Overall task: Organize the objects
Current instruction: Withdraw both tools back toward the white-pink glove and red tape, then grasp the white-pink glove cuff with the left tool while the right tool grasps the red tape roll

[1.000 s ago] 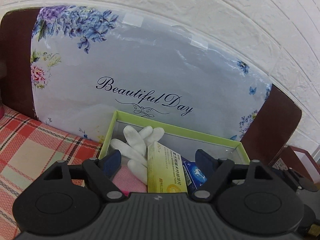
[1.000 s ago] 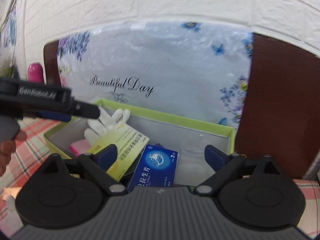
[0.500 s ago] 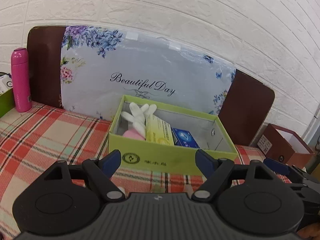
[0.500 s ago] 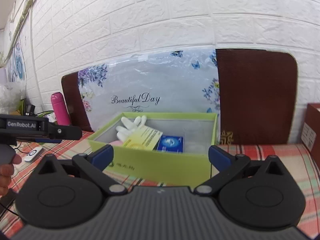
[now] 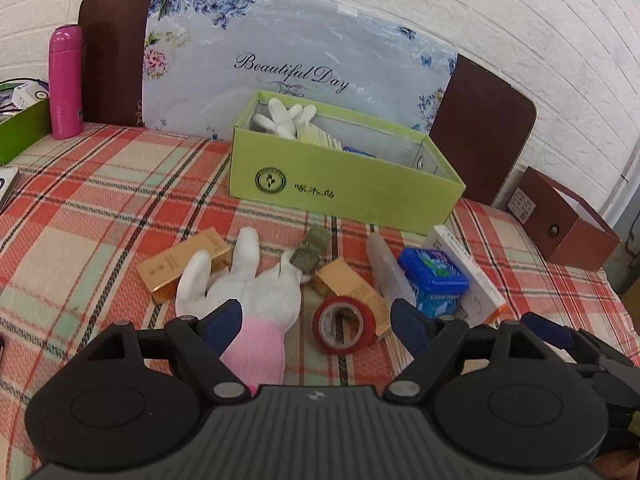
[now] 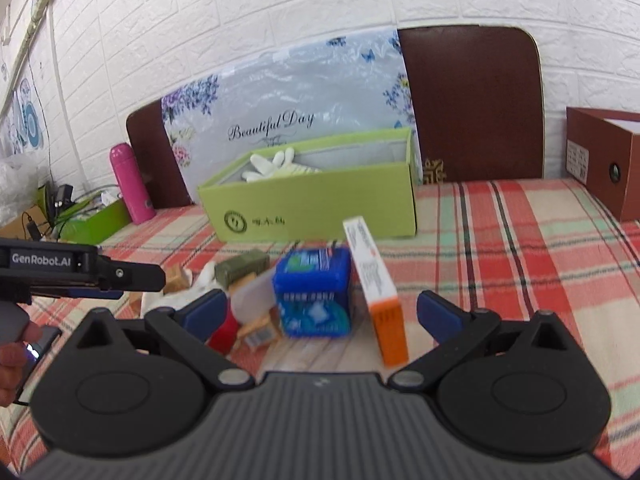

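Worktop (image 5: 80, 208): plaid cloth, job roughly half done by my read. Green box (image 5: 344, 192) at the back holds a white glove (image 5: 286, 116) plus two cartons. Left to pack, loose in front of it: second glove (image 5: 256, 292), white-orange carton (image 6: 374, 280) on edge, blue tub (image 6: 314, 292) touching it, two gold boxes (image 5: 184, 264), red tape roll (image 5: 344, 324), olive packet (image 5: 310, 250), a clear thing I can't identify. My left tool (image 5: 316, 318) is spread over glove and tape, holding nothing. Right tool (image 6: 320, 312) is spread too, empty, tub and carton between its fingers.
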Motion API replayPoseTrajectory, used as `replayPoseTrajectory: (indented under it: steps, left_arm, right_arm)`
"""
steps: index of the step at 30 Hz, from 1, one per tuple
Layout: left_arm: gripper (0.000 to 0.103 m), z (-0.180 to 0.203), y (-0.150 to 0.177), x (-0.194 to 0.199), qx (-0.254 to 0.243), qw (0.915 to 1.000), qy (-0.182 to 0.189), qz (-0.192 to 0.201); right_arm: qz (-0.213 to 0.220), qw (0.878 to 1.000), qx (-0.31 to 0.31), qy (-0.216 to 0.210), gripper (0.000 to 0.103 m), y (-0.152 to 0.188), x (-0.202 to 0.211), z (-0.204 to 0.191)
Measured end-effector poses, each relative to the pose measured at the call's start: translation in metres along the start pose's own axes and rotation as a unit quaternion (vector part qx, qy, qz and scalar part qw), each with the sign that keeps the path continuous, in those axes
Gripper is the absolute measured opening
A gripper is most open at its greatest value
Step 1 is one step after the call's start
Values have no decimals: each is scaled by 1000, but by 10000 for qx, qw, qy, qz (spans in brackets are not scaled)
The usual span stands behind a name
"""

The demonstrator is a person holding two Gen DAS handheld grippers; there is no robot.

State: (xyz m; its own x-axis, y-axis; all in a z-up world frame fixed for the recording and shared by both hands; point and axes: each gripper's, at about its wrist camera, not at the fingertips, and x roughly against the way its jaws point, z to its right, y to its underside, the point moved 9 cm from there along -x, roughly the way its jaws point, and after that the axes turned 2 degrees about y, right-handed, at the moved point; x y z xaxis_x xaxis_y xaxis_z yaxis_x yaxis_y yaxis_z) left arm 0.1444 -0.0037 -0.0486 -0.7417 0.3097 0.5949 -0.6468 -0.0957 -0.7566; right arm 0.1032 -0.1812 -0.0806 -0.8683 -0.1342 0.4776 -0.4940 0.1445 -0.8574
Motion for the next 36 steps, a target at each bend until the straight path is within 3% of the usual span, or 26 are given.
replayPoseTrajectory:
  steps: [9,13,17,25,29,32,33,34,36]
  left_arm:
    - [84,-25,41,13,104,9993,-201,-282]
    - [84,-38,43,16,181,9991,-294,-260]
    - [84,-51,39,16,301,9986,-388,-191]
    - [84,-65,38,4,439,9977,-451,-246]
    - [83,-62,32,-9,353,9986,-316,-220]
    - [46,-61,30,-16,475,9983,-45,-345]
    - [27,-61,32,-17,480,9980,-6,-422]
    - [19,-60,33,-17,435,9980,22,-454]
    - [13,-58,37,-13,344,9982,96,-492]
  right_arm:
    - [-495,9986,95,-129,101,42,-1,-26]
    - [-636,9973,295,-234,81,50,-5,-43]
    - [-501,9932,982,-378,64,44,-12,-71]
    - [-485,9923,1121,-198,45,27,-55,-91]
    - [-412,9918,1199,-138,15,27,-56,-89]
    - [-441,9939,974,-257,6,25,-43,-82]
    - [-484,9947,834,-355,6,24,-36,-78]
    - [-522,9952,686,-459,6,23,-29,-74]
    - [-609,9953,392,-639,6,22,-15,-64]
